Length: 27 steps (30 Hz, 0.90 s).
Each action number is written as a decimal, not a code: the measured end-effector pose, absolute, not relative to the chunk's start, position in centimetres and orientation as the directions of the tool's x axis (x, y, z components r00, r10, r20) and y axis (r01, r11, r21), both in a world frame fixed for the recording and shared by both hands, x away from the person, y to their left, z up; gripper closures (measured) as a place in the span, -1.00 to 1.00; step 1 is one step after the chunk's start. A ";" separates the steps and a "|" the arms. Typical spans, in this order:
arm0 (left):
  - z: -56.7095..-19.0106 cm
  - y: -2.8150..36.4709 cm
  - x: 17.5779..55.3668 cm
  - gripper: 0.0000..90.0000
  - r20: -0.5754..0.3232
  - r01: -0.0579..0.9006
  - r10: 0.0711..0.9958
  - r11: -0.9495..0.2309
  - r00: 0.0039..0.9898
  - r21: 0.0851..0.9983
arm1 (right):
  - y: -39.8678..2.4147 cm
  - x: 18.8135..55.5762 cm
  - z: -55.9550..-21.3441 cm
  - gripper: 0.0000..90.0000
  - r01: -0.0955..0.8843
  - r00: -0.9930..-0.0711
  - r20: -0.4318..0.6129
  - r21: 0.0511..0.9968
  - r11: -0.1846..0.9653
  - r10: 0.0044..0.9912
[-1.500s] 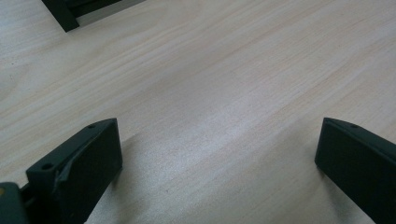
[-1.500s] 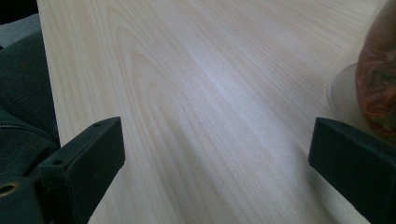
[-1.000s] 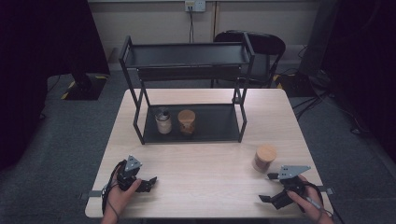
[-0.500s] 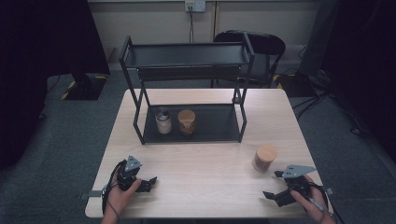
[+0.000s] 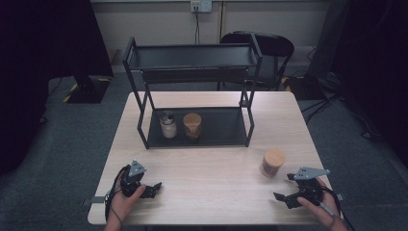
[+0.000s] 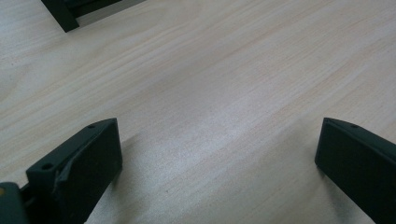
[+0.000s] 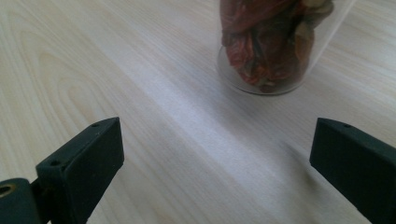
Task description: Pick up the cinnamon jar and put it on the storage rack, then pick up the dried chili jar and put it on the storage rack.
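Note:
A clear jar with a wooden lid [image 5: 272,162] stands on the table's right side; it holds dried red pieces [image 7: 275,42]. My right gripper [image 5: 285,190] rests near the front right edge, open, a short way in front of that jar, and its jaws [image 7: 215,154] are empty. My left gripper [image 5: 153,187] lies at the front left, open over bare wood [image 6: 219,149]. A black two-tier rack [image 5: 192,96] stands at the back; its lower shelf carries a small silver-lidded jar [image 5: 168,125] and a wooden-lidded jar [image 5: 192,125].
The light wooden table [image 5: 211,192] has free room between the two grippers and in front of the rack. A black chair [image 5: 262,45] stands behind the table. A rack foot [image 6: 60,16] shows at the top left of the left gripper view.
My right gripper has drifted slightly back toward the front edge of the table. The left gripper and the jars have stayed put.

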<state>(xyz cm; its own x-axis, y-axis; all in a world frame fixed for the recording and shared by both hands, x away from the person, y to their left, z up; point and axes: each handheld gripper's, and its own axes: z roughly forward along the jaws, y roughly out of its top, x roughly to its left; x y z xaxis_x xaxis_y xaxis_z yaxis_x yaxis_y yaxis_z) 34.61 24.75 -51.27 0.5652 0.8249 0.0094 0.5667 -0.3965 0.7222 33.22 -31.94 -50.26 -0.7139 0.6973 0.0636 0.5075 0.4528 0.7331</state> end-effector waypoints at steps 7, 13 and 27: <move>-51.3 24.8 34.6 -1.00 0.009 0.567 0.825 -0.397 0.565 0.722 | -32.2 33.6 -50.0 -0.96 0.516 -0.691 0.057 0.737 0.437 0.720; -51.3 24.8 34.6 -1.00 0.009 0.567 0.825 -0.396 0.565 0.722 | -32.0 33.8 -50.0 -0.96 0.516 -0.688 0.059 0.740 0.431 0.723; -51.3 24.8 34.6 -1.00 0.010 0.567 0.825 -0.397 0.565 0.722 | -31.8 34.3 -50.2 -0.96 0.521 -0.679 0.060 0.742 0.422 0.732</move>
<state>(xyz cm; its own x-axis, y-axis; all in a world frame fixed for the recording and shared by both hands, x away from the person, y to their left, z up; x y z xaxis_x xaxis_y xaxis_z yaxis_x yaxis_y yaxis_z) 34.61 24.75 -51.27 0.5654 0.8248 0.0096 0.5667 -0.3969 0.7220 34.29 -31.77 -50.20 -0.6786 0.7320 0.0599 0.5212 0.4225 0.7415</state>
